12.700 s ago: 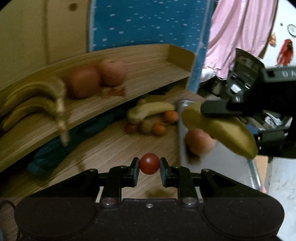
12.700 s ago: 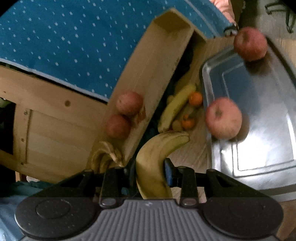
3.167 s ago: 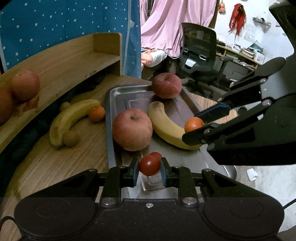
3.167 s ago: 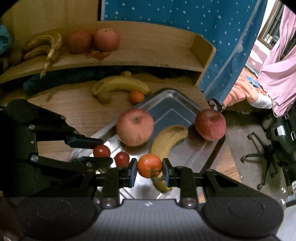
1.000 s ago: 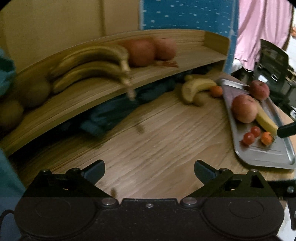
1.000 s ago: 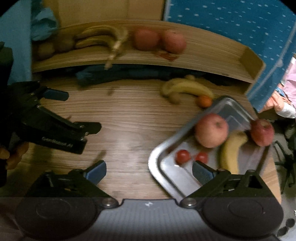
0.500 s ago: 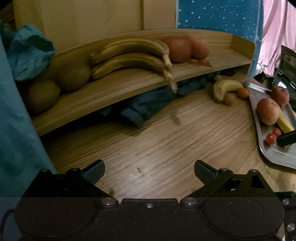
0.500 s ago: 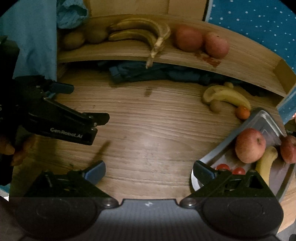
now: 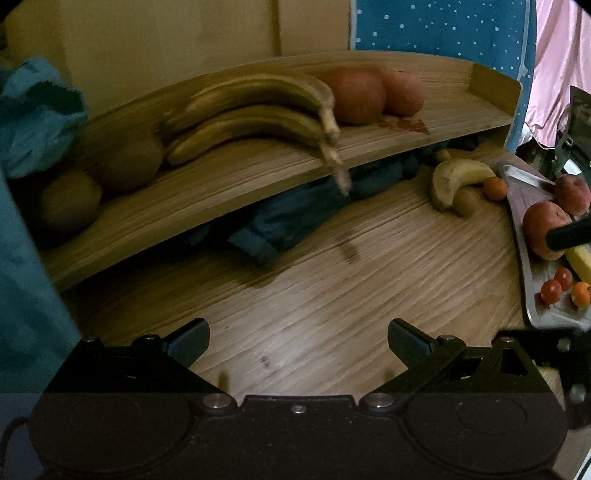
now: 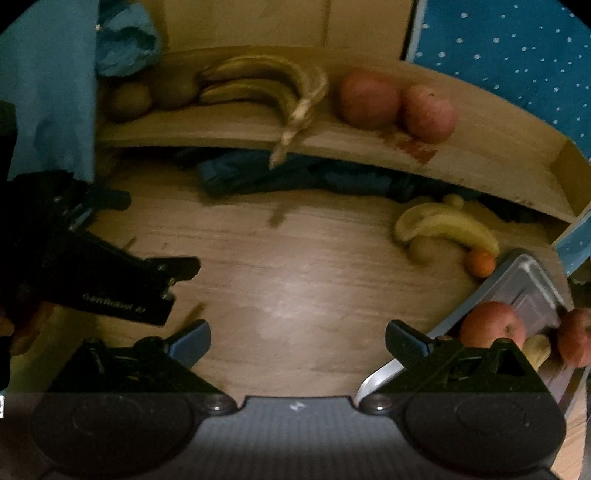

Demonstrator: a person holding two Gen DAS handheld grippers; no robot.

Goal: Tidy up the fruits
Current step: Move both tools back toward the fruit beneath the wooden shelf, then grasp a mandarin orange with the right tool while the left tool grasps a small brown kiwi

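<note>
My left gripper [image 9: 298, 338] is open and empty above bare wooden tabletop. My right gripper [image 10: 297, 338] is open and empty too, with the left gripper's body [image 10: 110, 284] to its left. A metal tray [image 9: 524, 251] at the right holds two apples [image 9: 545, 229], a banana [image 9: 581, 260], two cherry tomatoes [image 9: 556, 286] and a small orange [image 9: 580, 294]. On the curved wooden shelf [image 9: 258, 173] lie a banana bunch [image 9: 255, 110], two apples [image 9: 356, 96] and two kiwis [image 9: 123, 158]. A loose banana [image 9: 454, 177], a kiwi [image 9: 466, 201] and an orange [image 9: 495, 187] lie beside the tray.
Dark blue cloth [image 9: 295, 218] is stuffed under the shelf. Teal fabric [image 9: 33, 122] hangs at the far left. A blue dotted cloth [image 9: 443, 33] and pink fabric [image 9: 561, 62] stand behind. A hand [image 10: 22, 325] holds the left gripper.
Both grippers were shut on fruit over the tray, a cherry tomato in the left and an orange in the right. They are now open, empty and pulled back left over the table.
</note>
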